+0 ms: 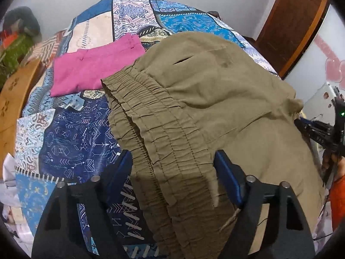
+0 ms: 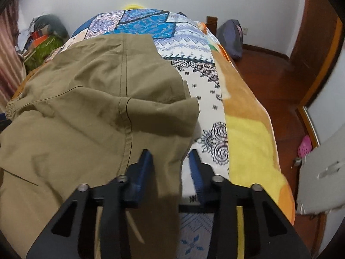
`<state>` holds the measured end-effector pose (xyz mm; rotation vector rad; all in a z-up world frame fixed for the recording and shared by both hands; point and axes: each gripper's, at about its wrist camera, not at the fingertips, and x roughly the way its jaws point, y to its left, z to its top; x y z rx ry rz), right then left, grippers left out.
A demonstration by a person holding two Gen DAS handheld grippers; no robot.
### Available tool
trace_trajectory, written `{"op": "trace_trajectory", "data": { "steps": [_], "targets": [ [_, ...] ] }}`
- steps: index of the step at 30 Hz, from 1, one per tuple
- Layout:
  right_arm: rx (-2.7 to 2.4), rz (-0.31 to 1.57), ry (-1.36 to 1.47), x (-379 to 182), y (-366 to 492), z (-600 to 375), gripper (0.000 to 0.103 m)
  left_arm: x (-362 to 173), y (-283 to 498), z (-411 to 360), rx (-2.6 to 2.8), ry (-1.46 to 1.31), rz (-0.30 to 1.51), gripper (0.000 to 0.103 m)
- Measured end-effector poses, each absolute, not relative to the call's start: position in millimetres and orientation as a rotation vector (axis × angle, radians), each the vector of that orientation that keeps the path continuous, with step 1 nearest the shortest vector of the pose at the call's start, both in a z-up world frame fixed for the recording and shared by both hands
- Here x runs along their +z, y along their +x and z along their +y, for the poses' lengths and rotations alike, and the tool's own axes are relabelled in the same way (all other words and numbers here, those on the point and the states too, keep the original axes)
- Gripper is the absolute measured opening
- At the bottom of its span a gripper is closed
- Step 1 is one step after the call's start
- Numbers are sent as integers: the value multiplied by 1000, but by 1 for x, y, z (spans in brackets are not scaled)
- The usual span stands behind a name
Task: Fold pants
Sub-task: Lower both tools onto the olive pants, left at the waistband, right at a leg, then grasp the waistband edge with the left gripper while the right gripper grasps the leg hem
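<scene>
Olive-khaki pants (image 1: pixel 215 99) lie folded on the patterned bedspread (image 1: pixel 71 138); the elastic waistband (image 1: pixel 151 133) runs between the fingers of my left gripper (image 1: pixel 172 157), which is open around it. In the right wrist view the pants' leg end (image 2: pixel 97 108) lies on the bed, and its edge passes between the blue pads of my right gripper (image 2: pixel 170 159), which is open around the cloth. The right gripper also shows at the right edge of the left wrist view (image 1: pixel 332 129).
A folded pink garment (image 1: pixel 94 71) lies on the bed beyond the waistband. A yellow-orange blanket (image 2: pixel 254 133) runs along the bed's right side. A pile of clothes (image 2: pixel 45 43) sits at the far left. A wooden door (image 2: pixel 310 49) and red floor are to the right.
</scene>
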<state>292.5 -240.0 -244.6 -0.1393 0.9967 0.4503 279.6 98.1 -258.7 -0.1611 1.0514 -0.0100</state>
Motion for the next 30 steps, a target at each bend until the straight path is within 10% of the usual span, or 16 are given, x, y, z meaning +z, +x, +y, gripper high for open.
{"op": "trace_trajectory", "data": {
  "steps": [13,30],
  "targets": [
    [478,1026,-174,-230,270,-234,15,-237,277,107,-27,-106,1054,70],
    [499,970,-117,-223,356,-213,45,-253,328,115,5,-188,1101,75]
  ]
}}
